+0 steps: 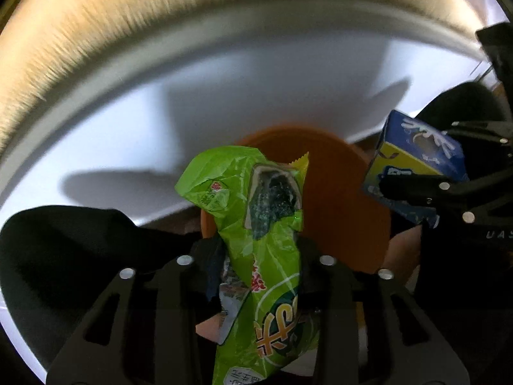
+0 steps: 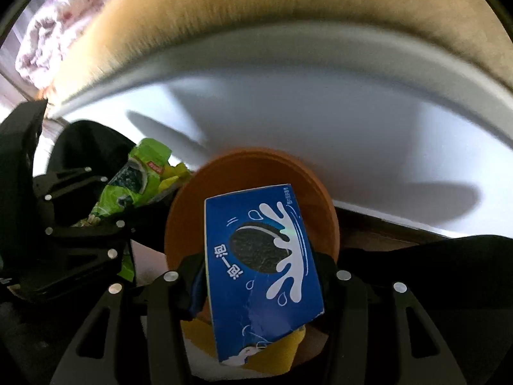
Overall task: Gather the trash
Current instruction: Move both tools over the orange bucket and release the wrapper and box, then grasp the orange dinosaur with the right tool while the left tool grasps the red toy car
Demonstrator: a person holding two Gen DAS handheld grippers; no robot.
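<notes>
A green snack wrapper [image 1: 256, 224] is clamped between the fingers of the left gripper [image 1: 256, 256], held above the left side of an orange bin [image 1: 346, 211]. A blue cookie box [image 2: 263, 263] (a yellow panel shows at its lower end) is pinched by the right gripper [image 2: 256, 276] over the bin's opening. Behind, the edge of a white desk [image 2: 320, 122] is seen.

Matte black left gripper [image 1: 256, 256], slotted finger arms, round silver screws, pale "UAS" lettering on the matching right gripper [image 2: 259, 272], black sleeves
</notes>
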